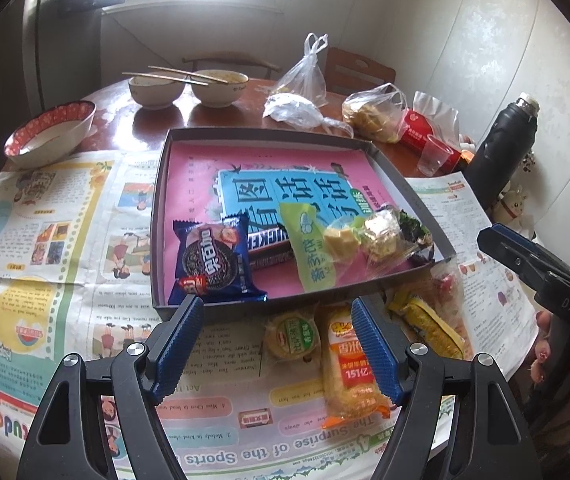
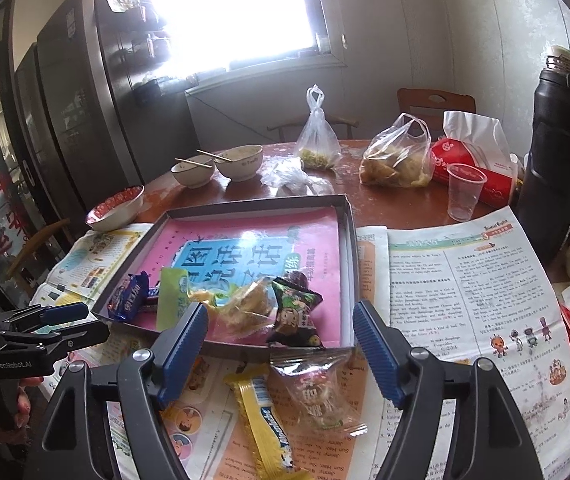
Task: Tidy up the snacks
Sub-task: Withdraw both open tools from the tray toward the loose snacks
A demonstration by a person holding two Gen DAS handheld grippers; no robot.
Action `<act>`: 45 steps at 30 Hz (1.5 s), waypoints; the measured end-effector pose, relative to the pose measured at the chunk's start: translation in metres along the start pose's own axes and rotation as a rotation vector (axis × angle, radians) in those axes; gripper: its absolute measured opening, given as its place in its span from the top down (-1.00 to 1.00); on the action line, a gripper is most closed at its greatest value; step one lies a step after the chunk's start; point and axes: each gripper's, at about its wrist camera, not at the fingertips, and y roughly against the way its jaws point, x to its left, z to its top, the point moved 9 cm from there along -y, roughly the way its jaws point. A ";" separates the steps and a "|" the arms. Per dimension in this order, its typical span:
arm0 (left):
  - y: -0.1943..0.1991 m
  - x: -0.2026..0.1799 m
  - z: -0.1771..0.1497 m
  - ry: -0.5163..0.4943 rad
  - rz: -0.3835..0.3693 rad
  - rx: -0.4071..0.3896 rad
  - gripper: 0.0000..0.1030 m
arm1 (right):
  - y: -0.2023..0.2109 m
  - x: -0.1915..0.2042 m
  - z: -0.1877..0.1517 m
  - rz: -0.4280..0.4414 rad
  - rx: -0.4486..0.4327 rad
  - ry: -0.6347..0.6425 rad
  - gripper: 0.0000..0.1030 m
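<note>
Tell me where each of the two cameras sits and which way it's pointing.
Left wrist: sits behind the open left gripper, looking across the tray at the Oreo pack and orange rice cracker pack; the right gripper and fingers show at the right edge.
Right wrist: sits behind the open right gripper, facing the tray's right side, yellow bar and clear candy bag; the left gripper shows at left.
Shared: tray, bowls, thermos, window.
</note>
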 end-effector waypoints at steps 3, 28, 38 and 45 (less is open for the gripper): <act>-0.003 0.001 -0.004 0.001 -0.001 0.013 -0.50 | -0.001 -0.003 -0.004 -0.010 0.010 -0.004 -0.44; -0.024 -0.003 -0.018 -0.002 -0.002 0.075 -0.50 | -0.011 -0.018 -0.033 -0.045 0.078 -0.016 -0.44; -0.031 0.000 -0.021 0.000 0.004 0.093 -0.50 | -0.021 -0.022 -0.042 -0.057 0.111 -0.008 -0.44; -0.037 -0.001 -0.026 -0.006 0.009 0.113 -0.50 | -0.027 -0.025 -0.047 -0.063 0.125 -0.006 -0.44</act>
